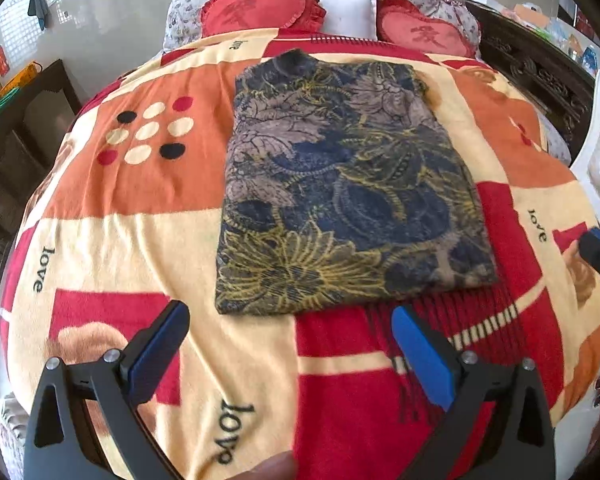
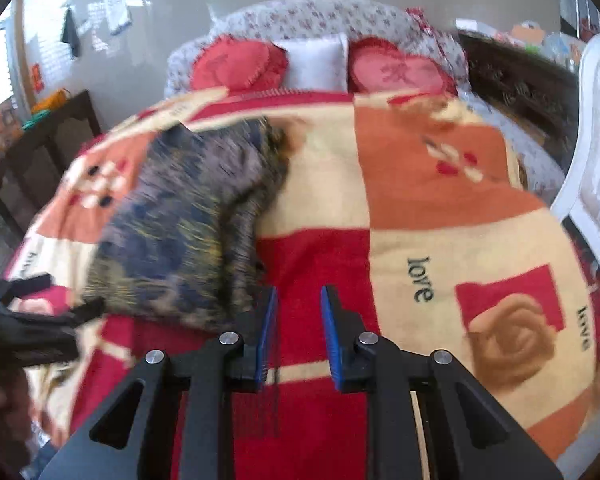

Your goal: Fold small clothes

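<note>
**Folded top flat on the blanket, both tongs empty**

While the folded floral top (image 1: 340, 184) lies flat as a tidy rectangle on the patchwork blanket (image 1: 120, 248), it sits just ahead of my left tongs (image 1: 290, 344), whose jaws are spread wide, gripping nothing. My right tongs (image 2: 298, 340), off to the garment's right, are parted by a narrower gap, holding nothing, over a red blanket patch. Beyond the top, two red heart cushions (image 1: 260, 10) flank a white pillow (image 1: 346, 12).
</note>
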`<control>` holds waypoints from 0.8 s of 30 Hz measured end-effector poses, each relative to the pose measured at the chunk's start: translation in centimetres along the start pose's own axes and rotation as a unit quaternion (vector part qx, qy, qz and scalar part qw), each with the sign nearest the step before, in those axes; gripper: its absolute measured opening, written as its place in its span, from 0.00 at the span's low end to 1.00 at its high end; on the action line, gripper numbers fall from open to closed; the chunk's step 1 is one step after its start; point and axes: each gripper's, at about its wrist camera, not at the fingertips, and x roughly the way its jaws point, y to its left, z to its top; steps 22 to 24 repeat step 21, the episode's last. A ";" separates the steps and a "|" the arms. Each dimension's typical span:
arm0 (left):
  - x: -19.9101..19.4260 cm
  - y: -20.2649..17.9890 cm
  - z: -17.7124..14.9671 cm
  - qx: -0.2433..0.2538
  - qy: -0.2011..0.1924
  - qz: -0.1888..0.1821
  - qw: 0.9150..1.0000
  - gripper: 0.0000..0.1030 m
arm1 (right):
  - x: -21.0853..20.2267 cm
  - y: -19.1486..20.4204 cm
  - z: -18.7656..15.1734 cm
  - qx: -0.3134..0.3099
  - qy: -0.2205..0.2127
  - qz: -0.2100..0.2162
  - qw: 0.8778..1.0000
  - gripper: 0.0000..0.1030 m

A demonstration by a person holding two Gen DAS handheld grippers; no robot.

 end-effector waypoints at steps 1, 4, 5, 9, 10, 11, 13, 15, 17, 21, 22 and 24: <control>-0.2 -0.2 0.0 -0.002 -0.003 -0.001 1.000 1.00 | -0.9 0.2 0.1 -0.005 0.002 0.007 1.000 0.12; -0.3 -0.4 0.1 -0.010 -0.005 0.001 1.000 1.00 | -2.5 0.5 0.2 -0.018 0.005 0.009 1.000 0.15; -0.2 -0.2 0.3 -0.015 -0.002 -0.002 1.000 1.00 | -2.8 0.6 0.1 -0.023 0.007 0.009 1.000 0.15; 0.1 0.1 0.4 -0.022 0.003 -0.004 1.000 1.00 | -3.1 0.3 0.0 -0.022 0.014 0.008 1.000 0.15; 0.1 0.1 0.4 -0.022 0.003 -0.003 1.000 1.00 | -3.2 0.3 -0.1 -0.019 0.015 0.006 1.000 0.15; 0.1 0.1 0.4 -0.022 0.004 -0.004 1.000 1.00 | -3.2 0.3 -0.3 -0.018 0.015 0.007 1.000 0.15; 0.0 0.2 0.3 -0.023 0.004 -0.005 1.000 1.00 | -3.2 0.2 -0.3 -0.014 0.020 0.008 1.000 0.15; 0.0 0.3 0.4 -0.026 0.003 -0.008 1.000 1.00 | -3.3 0.3 -0.4 -0.016 0.017 0.011 1.000 0.15; -0.1 0.5 0.4 -0.033 0.002 -0.017 0.999 1.00 | -3.2 0.4 -0.3 -0.019 0.020 0.008 1.000 0.15; -0.6 0.5 0.3 -0.037 -0.007 -0.034 0.999 1.00 | -3.1 0.6 -0.5 -0.021 0.022 0.011 0.999 0.15; -0.6 0.5 0.3 -0.037 -0.007 -0.034 0.999 1.00 | -3.1 0.6 -0.5 -0.021 0.022 0.011 0.999 0.15; -0.6 0.5 0.3 -0.037 -0.007 -0.034 0.999 1.00 | -3.1 0.6 -0.5 -0.021 0.022 0.011 0.999 0.15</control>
